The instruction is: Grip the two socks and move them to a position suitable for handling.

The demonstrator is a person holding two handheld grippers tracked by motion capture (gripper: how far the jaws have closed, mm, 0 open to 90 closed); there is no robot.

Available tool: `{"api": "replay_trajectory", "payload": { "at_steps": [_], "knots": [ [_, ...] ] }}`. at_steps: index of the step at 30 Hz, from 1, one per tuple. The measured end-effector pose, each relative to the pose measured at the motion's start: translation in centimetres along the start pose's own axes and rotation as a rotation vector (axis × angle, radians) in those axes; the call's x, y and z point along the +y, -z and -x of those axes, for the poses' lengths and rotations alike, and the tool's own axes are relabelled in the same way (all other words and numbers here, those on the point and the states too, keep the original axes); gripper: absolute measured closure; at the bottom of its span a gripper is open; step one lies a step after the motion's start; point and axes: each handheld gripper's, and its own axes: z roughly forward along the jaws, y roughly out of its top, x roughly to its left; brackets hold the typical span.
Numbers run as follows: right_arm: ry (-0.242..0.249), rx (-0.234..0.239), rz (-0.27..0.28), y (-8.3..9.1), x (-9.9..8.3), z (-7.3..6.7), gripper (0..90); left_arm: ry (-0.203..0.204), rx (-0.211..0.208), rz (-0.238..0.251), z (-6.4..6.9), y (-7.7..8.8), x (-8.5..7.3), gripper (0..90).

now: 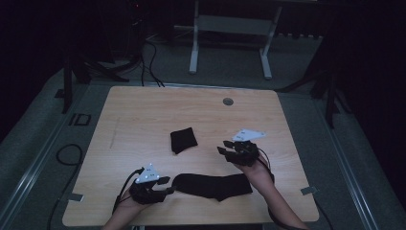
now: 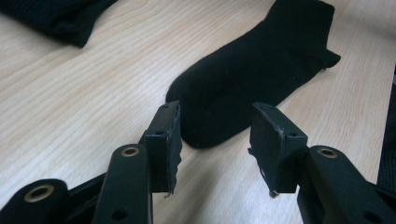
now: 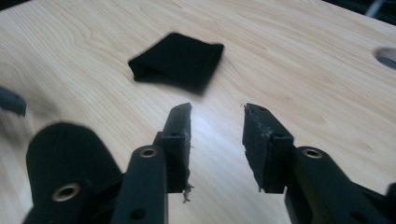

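Note:
A long black sock (image 1: 214, 185) lies flat near the table's front edge; in the left gripper view it (image 2: 257, 70) stretches away from the jaws. A folded black sock (image 1: 183, 139) rests at the table's middle, also seen as the folded sock (image 3: 180, 60) ahead of the right gripper. My left gripper (image 1: 168, 185) is open, its tips at the toe end of the long sock (image 2: 215, 135). My right gripper (image 1: 224, 147) is open above bare wood (image 3: 217, 126), right of the folded sock, nothing between its jaws.
The wooden table (image 1: 143, 110) has a round cable grommet (image 1: 228, 101) near its far edge. Beyond it stand a white desk frame (image 1: 230, 43) and cables (image 1: 148, 62) on the dark floor.

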Motion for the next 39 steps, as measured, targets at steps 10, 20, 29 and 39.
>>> {"api": "replay_trajectory", "payload": {
  "at_steps": [10, 20, 29, 39],
  "knots": [
    [0.023, 0.037, -0.045, -6.6, 4.8, -0.4, 54.8, 0.018, 0.010, 0.011, 0.0, 0.2, -0.3, 52.5],
    [0.032, 0.057, -0.136, -13.9, 6.5, -1.5, 41.8, 0.025, 0.009, 0.027, -0.2, 0.1, -0.3, 49.3],
    [0.012, 0.039, -0.204, -18.2, 6.7, -2.4, 33.6, 0.041, 0.018, 0.034, -0.6, 0.3, -0.6, 44.1],
    [0.098, 0.033, -0.244, -18.7, 5.5, -3.5, 62.4, 0.068, 0.035, 0.044, -1.0, 0.5, -0.6, 42.9]
  ]
}}
